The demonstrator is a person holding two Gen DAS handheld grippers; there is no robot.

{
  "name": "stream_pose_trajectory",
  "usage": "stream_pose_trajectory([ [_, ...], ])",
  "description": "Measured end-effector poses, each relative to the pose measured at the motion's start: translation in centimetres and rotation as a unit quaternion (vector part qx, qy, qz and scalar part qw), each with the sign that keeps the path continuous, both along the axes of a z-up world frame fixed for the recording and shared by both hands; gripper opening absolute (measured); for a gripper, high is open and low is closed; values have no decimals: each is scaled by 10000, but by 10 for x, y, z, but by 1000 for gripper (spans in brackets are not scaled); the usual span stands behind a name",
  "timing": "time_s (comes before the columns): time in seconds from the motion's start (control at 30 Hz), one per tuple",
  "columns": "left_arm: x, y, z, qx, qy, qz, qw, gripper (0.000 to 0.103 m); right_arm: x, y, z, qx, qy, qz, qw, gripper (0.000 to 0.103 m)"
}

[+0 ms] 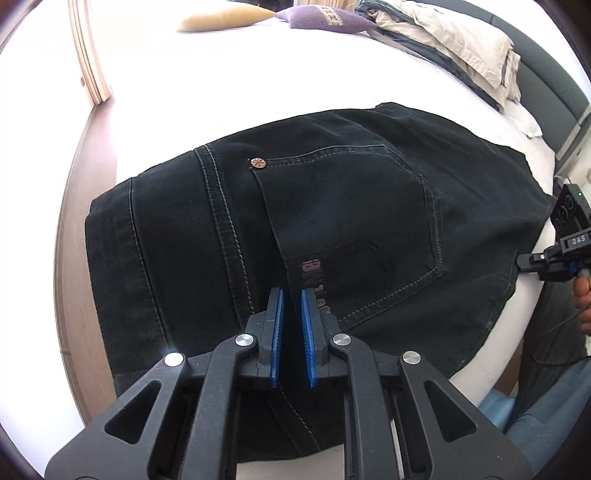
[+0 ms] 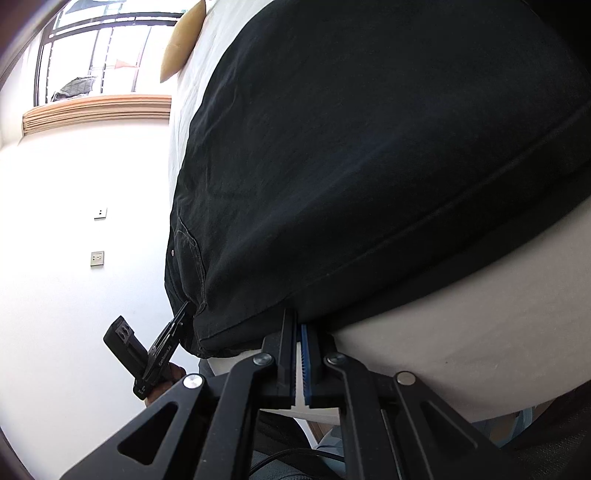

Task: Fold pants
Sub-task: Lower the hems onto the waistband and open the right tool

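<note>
Black jeans [image 1: 332,221] lie folded on the white bed [image 1: 221,74], back pocket and a copper rivet facing up. In the left wrist view my left gripper [image 1: 291,291] has its blue pads [image 1: 277,325] pressed close on a dark fold of the jeans near the waistband. The right gripper [image 1: 524,260] shows at the right edge of that view, its tips at the jeans' side edge. In the right wrist view my right gripper [image 2: 297,317] is shut, its tips buried in the jeans' [image 2: 369,147] near edge. The left gripper [image 2: 173,328] bites the jeans' corner at lower left.
A yellow pillow [image 1: 221,18], a purple pillow [image 1: 325,18] and a pile of beige and grey clothes [image 1: 443,40] lie at the bed's far end. Wooden floor [image 1: 74,240] runs along the left. A grey headboard [image 1: 554,81] stands on the right. A hand [image 1: 583,295] holds the right gripper.
</note>
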State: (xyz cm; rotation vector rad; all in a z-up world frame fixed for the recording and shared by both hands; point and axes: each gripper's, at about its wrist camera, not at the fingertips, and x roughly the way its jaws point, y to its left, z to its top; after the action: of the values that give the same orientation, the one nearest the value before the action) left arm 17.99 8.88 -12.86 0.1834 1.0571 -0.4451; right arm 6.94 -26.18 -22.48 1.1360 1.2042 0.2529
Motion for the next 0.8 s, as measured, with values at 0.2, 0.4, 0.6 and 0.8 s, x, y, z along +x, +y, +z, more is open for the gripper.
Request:
stream_pose_trajectory([
  [0.2,5,8,1,111,-104,-136,9998,12,-6,8,-2,43,69,376,9993,3],
  [0.4,3,5,18,504,-173,-126,9985,12,-24,14,44,-426,-198,1386,9892,9],
  [0.6,2,-49,80,-238,-785,-169,9965,13,27,-49,104,-1309,-1244,777,9805,37],
  [0.8,1,-177,49,-537,-465,-1531,9857,13,111,-65,65,-1416,-1152,1119,9768,37],
])
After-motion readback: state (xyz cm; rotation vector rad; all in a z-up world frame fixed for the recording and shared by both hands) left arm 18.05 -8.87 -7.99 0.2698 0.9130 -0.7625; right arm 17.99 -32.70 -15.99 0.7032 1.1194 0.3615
